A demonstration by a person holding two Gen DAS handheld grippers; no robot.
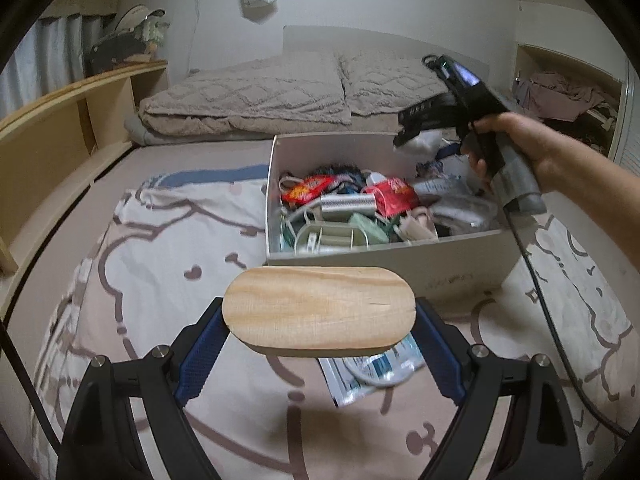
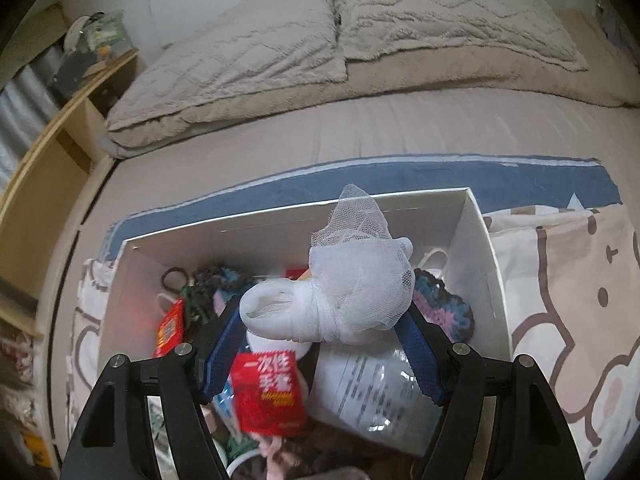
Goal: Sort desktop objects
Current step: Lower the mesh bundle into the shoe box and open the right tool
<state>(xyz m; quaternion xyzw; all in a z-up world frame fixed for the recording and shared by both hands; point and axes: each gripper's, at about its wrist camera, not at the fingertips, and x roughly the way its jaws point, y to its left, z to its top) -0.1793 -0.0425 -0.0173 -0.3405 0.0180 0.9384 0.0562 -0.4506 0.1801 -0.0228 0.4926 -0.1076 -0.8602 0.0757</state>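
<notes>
My left gripper (image 1: 320,314) is shut on an oval wooden lid (image 1: 320,300), its blue pads pressing on both ends, above the patterned blanket in front of the white box (image 1: 400,268). A hand holds my right gripper (image 1: 416,128) over the box's far right side, with a white bundle (image 1: 424,142) in its jaws. In the right wrist view my right gripper (image 2: 322,314) is shut on that white bundle (image 2: 344,296), a soft roll wrapped in mesh, hanging over the box (image 2: 480,248). The box holds several mixed items, including red packets (image 2: 268,396).
A clear packet with a white cable (image 1: 372,372) lies on the blanket below the lid. A black cable (image 1: 552,320) trails from the right gripper across the blanket. Pillows (image 1: 248,96) lie behind the box. A wooden shelf (image 1: 60,128) runs along the left.
</notes>
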